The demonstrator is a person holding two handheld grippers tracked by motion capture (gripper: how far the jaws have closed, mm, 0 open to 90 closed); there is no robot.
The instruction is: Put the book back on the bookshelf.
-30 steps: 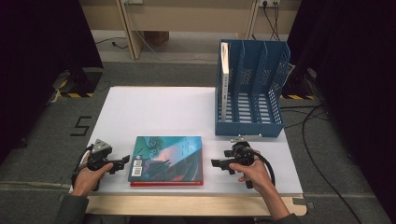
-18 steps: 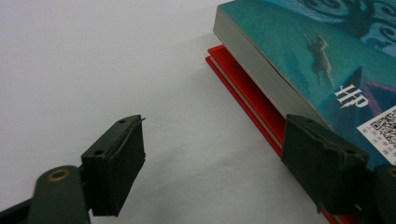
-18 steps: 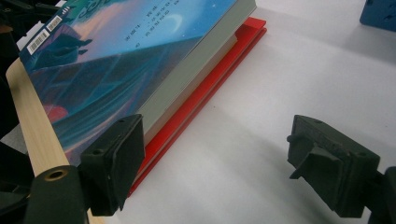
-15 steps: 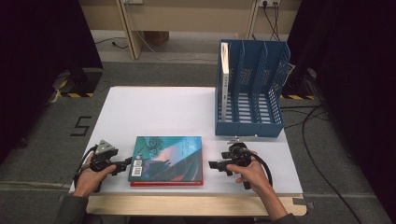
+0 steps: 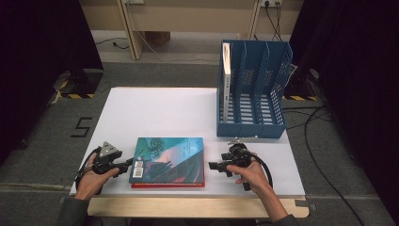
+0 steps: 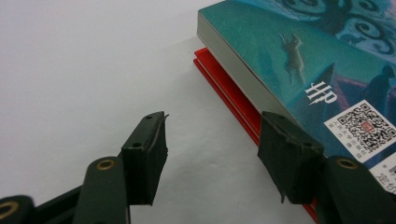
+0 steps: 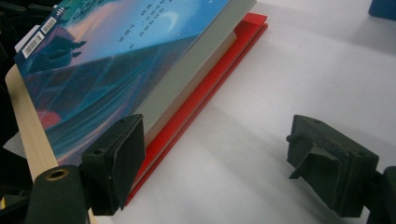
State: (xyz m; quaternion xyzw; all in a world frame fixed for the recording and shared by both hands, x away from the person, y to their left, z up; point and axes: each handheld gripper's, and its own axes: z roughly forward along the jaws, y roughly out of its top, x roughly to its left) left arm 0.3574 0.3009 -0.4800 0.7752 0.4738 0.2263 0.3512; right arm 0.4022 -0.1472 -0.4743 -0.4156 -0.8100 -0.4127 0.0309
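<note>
Low, left gripper (image 5: pixel 128 164) and right gripper (image 5: pixel 212 165) agape, flanking book (image 5: pixel 169 157)

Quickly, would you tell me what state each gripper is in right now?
Left gripper: open, holding nothing, at the teal book's left edge.
Right gripper: open, holding nothing, at the book's right edge.

A blue file rack (image 5: pixel 254 94) was seen on the white bench (image 5: pixel 155 113), with one thin book (image 5: pixel 227 80) stood upright in its leftmost slot.

bare table (image 5: pixel 155 113) behind books (image 5: pixel 169 159), rack (image 5: pixel 251 123) far-right
</note>
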